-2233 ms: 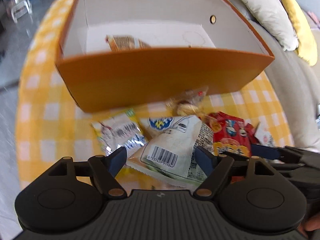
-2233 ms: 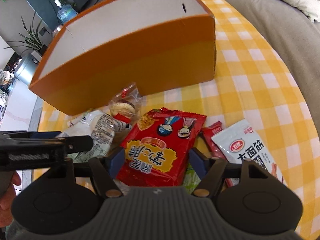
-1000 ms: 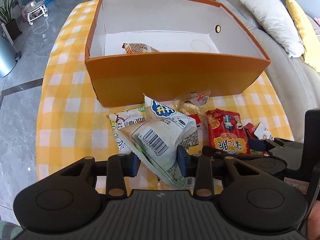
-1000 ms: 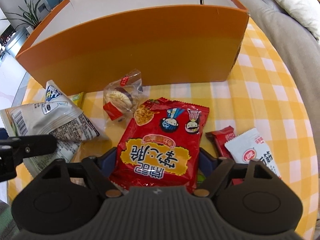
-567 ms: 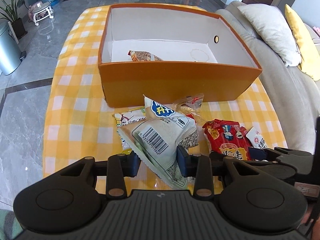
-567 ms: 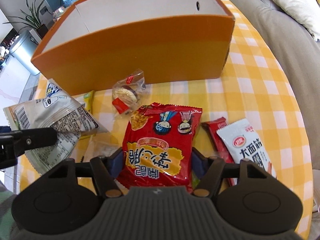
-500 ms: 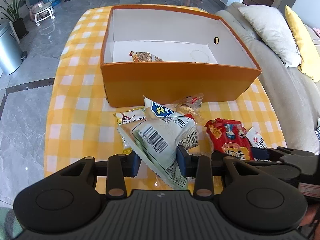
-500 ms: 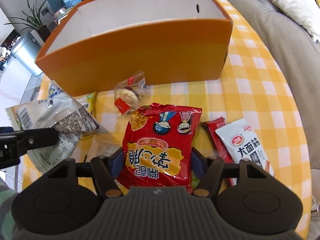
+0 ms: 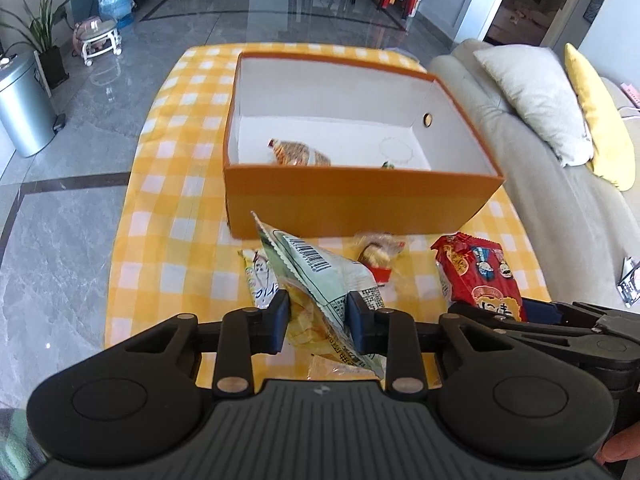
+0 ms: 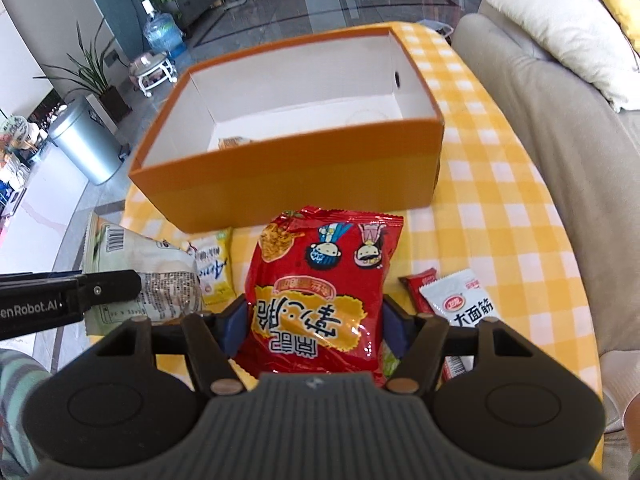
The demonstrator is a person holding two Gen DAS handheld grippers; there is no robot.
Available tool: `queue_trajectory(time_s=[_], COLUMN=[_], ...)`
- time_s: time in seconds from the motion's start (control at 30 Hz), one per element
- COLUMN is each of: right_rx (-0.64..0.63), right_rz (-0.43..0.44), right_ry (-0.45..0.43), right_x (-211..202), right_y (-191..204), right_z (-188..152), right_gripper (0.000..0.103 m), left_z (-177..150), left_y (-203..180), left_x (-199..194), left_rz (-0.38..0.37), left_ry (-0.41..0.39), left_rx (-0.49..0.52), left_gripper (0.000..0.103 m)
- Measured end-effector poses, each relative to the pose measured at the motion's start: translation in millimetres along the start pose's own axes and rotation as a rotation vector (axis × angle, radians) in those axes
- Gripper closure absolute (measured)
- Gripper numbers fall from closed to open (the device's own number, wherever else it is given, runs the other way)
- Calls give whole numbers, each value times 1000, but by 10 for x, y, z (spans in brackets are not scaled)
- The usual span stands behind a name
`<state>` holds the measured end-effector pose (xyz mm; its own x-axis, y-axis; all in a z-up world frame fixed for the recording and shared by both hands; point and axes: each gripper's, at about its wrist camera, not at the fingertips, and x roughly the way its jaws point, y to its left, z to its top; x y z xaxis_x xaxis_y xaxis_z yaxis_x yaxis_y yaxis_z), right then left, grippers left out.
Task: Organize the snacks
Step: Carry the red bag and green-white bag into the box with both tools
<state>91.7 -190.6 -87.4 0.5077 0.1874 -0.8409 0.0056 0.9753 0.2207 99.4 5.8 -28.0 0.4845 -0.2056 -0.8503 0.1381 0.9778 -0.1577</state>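
Observation:
My left gripper (image 9: 318, 312) is shut on a pale green snack bag (image 9: 320, 272) with a barcode, and its jaws squeeze the bag into a narrow fold. The bag hangs lifted above the table. My right gripper (image 10: 316, 320) is shut on a red snack bag (image 10: 324, 276) with cartoon faces, also lifted. An open orange box (image 9: 360, 200) with a white inside stands just beyond both bags. One small orange-striped snack (image 9: 298, 153) lies on the box floor. In the right wrist view the same box (image 10: 300, 176) fills the middle.
On the yellow checked tablecloth (image 9: 176, 240) lie a yellow-white packet (image 9: 260, 280), a clear-wrapped sweet (image 9: 378, 256), a white packet (image 10: 460, 300) and a small red packet (image 10: 420, 280). A grey sofa (image 9: 560, 200) with cushions runs along the right. A metal bin (image 9: 20, 108) stands on the floor at left.
Both grippers have risen with their bags, so the box inside shows more. The left jaws have closed tighter and the green bag has crumpled narrower.

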Motion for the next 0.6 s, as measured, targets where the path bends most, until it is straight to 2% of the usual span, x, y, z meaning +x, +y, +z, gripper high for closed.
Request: queue_trajectory(time_s=[0.27, 0.6], right_rx=[17, 18], right_rz=[19, 33], right_ry=[-48, -154], right_x=[-187, -397], right_y=[-23, -51], right_z=[74, 408], right_gripper=[39, 39], left_z=[206, 726], left_y=[-156, -357], left_x=[-195, -247], left_rz=[-28, -44], left_ry=[-69, -143], left_rx=[44, 121], left_gripper=[71, 71])
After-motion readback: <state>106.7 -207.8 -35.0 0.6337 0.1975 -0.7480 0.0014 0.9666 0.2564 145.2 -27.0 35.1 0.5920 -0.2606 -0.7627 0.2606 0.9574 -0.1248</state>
